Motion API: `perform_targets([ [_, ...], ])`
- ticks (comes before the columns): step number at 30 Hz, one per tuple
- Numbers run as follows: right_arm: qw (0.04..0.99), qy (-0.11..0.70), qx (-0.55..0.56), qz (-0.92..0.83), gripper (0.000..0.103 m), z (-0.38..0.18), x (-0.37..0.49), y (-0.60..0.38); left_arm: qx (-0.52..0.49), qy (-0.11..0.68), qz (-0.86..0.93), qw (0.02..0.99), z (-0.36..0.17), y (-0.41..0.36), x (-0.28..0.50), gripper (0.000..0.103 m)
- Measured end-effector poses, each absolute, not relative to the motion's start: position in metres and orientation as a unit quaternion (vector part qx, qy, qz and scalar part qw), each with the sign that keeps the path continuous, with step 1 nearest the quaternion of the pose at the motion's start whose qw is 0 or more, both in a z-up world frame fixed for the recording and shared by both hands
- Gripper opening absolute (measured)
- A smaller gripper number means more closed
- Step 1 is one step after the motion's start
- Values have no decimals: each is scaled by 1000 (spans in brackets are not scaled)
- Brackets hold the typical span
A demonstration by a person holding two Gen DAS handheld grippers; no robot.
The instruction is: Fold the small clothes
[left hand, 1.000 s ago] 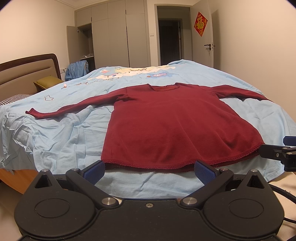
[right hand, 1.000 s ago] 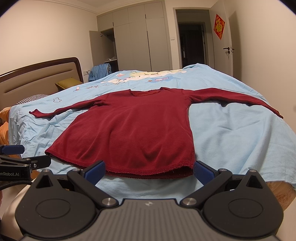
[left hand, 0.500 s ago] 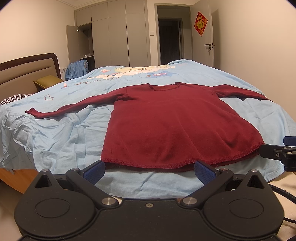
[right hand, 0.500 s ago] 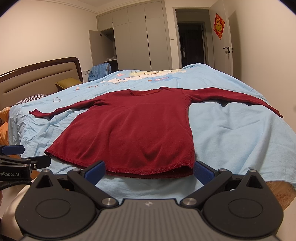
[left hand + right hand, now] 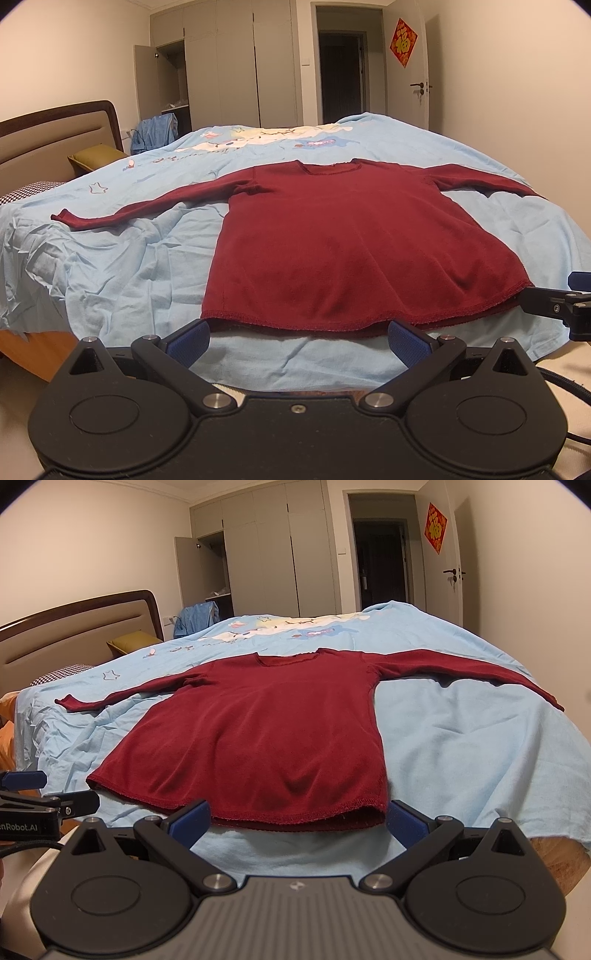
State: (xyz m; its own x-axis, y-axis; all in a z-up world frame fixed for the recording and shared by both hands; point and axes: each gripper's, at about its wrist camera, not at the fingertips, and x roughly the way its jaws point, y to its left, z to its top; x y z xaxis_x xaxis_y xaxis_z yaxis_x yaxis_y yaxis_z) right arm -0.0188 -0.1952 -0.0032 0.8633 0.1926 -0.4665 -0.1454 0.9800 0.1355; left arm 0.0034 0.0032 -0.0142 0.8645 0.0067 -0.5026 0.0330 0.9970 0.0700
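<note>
- Both claws are released and grasp nothing: the left claw (image 5: 299,341) fills the bottom of the left wrist view with its blue pads (image 5: 188,338) spread wide, just short of the bed's near edge.
- At the far left of that view, a brown headboard (image 5: 55,125) stands at mid-height, with an olive pillow (image 5: 94,155) beside it.
- From the left-centre, one sleeve (image 5: 140,210) of the dark red long-sleeved top (image 5: 351,243) reaches out flat toward the left edge of the bed.
- In the centre the top lies face up and unfolded on the light blue bedsheet (image 5: 110,273), neckline toward the far side, hem nearest the camera and just above the spread pads.
- Behind it, upper centre, are grey wardrobe doors (image 5: 236,62) and a dark open doorway (image 5: 340,74).
- At the upper right a red paper ornament (image 5: 403,42) hangs on the white door.
- At the right edge, mid-height, a finger of the right claw (image 5: 554,302) enters, close to the hem's right corner; I cannot tell whether it touches.
- In the right wrist view, the left claw (image 5: 37,794) shows at the lower left edge, near the hem's left corner.
- The right claw (image 5: 297,819) spans the bottom centre, its pads (image 5: 406,818) apart, flanking the right half of the hem of the top (image 5: 266,738).
- To the right, the other sleeve (image 5: 480,672) stretches toward the bed's right edge.
</note>
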Motion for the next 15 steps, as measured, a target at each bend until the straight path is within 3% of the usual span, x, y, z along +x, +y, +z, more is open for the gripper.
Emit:
perform_targets([
  [15,950,288,50,109,103,0,-4,-200,8,294,25,955,-2,21,33,102],
])
